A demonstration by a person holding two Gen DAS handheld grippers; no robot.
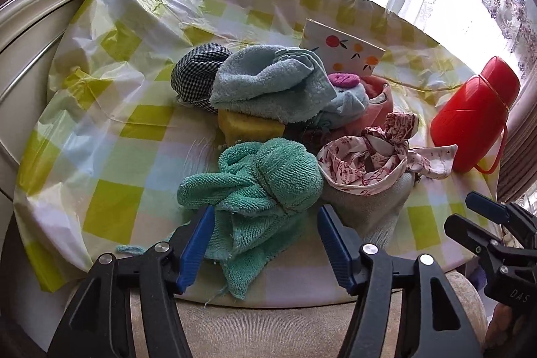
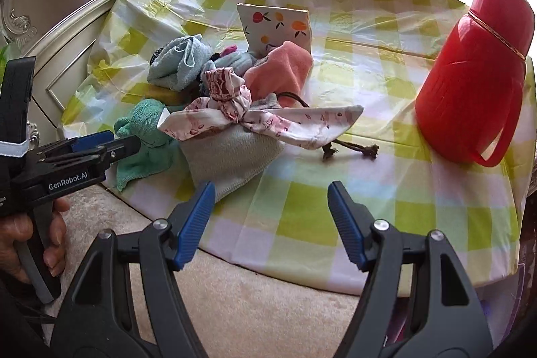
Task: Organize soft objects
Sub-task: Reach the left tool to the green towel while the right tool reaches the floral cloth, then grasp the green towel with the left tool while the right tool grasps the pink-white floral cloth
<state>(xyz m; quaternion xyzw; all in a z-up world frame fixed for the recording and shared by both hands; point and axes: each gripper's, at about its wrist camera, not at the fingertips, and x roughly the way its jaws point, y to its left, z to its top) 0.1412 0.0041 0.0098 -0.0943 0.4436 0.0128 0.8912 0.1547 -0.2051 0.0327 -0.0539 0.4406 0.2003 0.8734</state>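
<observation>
- my left gripper [image 1: 265,244] is spread apart right over the teal towel [image 1: 258,187], pads not pinching it
- my right gripper [image 2: 270,223] hangs apart too, empty, above the checked tablecloth [image 2: 335,213]
- soft pile sits mid-table: grey drawstring bag [image 2: 231,156], light-blue towel [image 1: 268,83], red jug [image 2: 470,83] off to the side

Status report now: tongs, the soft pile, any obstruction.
Left tongs open, over green towel. Right tongs open, empty, short of grey pouch. Red jug stands clear, right.
</observation>
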